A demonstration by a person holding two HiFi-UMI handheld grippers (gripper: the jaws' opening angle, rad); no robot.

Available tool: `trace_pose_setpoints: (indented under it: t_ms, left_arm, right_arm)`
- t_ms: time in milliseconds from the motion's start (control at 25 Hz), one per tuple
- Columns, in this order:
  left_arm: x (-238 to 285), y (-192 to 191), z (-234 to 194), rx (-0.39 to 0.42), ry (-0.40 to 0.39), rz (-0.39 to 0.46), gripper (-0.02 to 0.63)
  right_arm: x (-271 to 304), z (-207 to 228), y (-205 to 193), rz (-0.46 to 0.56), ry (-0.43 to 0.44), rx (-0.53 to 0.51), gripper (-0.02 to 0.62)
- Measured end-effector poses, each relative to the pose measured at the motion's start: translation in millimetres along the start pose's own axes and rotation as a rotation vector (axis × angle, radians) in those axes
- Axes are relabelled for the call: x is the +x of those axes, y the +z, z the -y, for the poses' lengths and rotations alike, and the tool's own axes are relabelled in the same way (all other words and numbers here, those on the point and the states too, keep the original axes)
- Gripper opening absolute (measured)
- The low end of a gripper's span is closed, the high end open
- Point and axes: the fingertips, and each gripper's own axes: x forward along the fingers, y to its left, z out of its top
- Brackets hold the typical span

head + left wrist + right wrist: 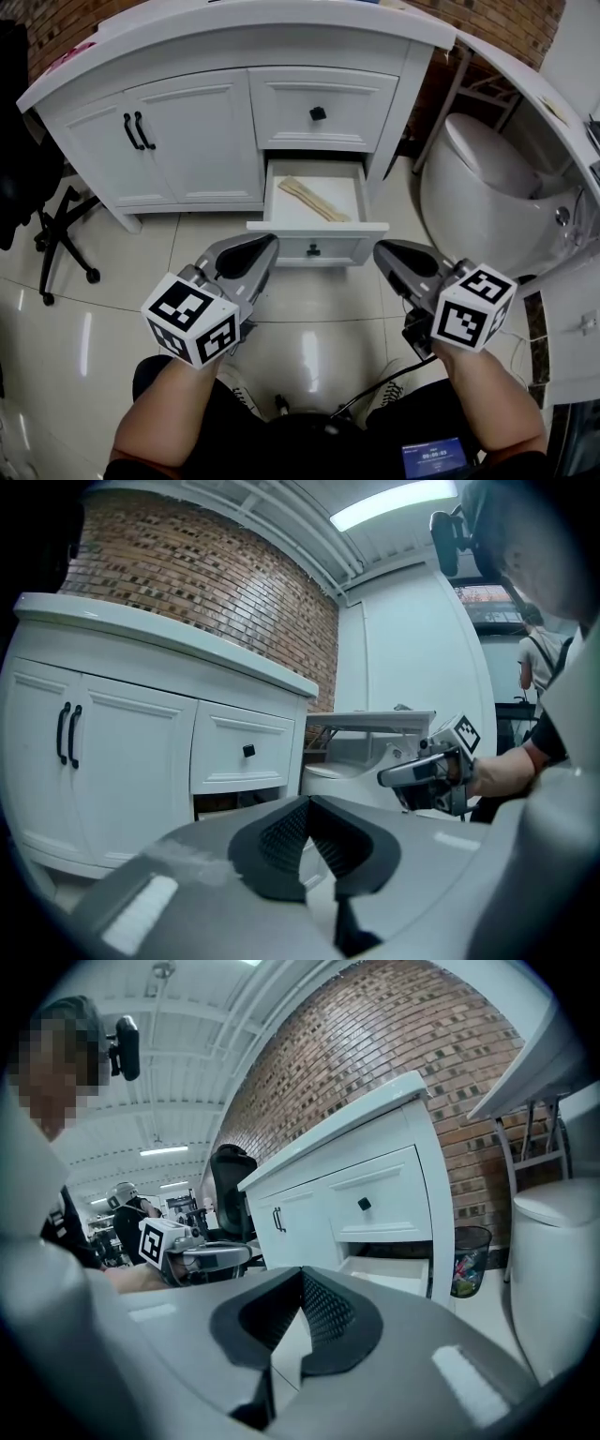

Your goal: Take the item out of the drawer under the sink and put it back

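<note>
Left claw [270, 242] and right claw [380, 249] both closed and empty, side by side, tilted slightly downward

The item [314, 199] lies in the open lower drawer [347, 246] — toilet [487, 173] rightward, chair [62, 239] leftward.

The lower drawer [317, 228] of your white vanity [187, 131] is pulled open. The pale wooden sticks [314, 199] lie diagonally in it, from the back left corner toward the right side. Your left gripper [266, 247] and right gripper [383, 252] hover just off its front corners, jaws together, nothing in them.
</note>
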Motion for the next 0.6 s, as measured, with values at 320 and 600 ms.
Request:
trace_pose_setpoints:
  t_ms: [320, 600]
  left_arm:
    - [21, -9, -32, -0.011, 0.025, -0.015, 0.006]
    - [26, -14, -40, -0.022, 0.031, -0.027, 0.006]
  right_arm:
    - [31, 32, -3, -0.021, -0.013, 0.011, 0.008]
    - [39, 37, -3, -0.028, -0.002, 0.022, 0.008]
